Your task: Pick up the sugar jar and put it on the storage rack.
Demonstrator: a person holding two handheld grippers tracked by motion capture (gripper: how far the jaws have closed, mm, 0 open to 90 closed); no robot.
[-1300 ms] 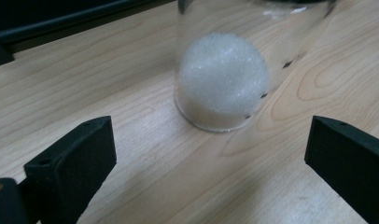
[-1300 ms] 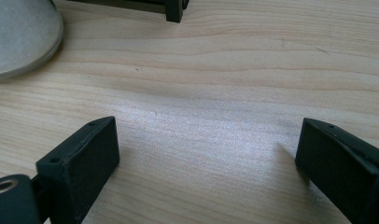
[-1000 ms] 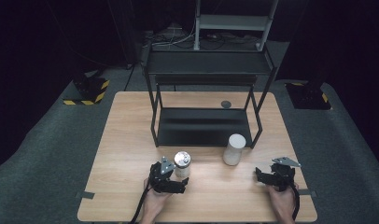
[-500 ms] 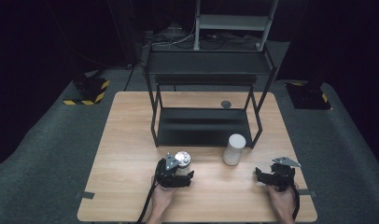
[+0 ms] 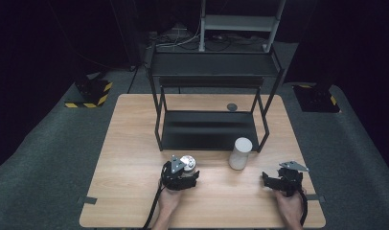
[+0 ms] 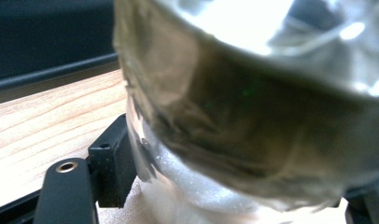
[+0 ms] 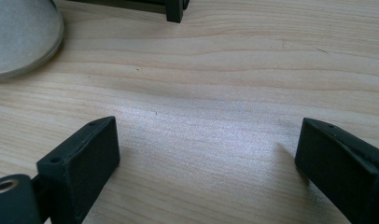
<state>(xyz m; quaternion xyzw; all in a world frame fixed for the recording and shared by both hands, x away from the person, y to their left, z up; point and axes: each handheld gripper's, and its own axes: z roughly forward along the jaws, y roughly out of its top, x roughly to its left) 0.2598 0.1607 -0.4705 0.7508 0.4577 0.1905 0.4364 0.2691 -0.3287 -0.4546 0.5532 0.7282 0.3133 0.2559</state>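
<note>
Silvery foil-wrapped cup (image 5: 187,162), white cylinder (image 5: 240,153), black shelf rack (image 5: 209,129) — pale wood-grain table (image 5: 130,143), black-and-yellow striped bases (image 5: 87,98).

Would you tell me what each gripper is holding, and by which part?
The left gripper clamps the shiny jar low on its body; the right gripper is open, holding nothing.

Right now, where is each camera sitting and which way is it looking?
High view: above the person's side, looking forward and down at the light wooden table; both hands, left gripper, right gripper.
Left gripper view: on that gripper, facing the shiny clear foil-wrapped jar between its jaws, which have just been closing.
Right gripper view: on that gripper, facing bare wood between wide-apart jaws.
Shared: the high view also shows the jar; the white matte cylinder appears again.
</note>
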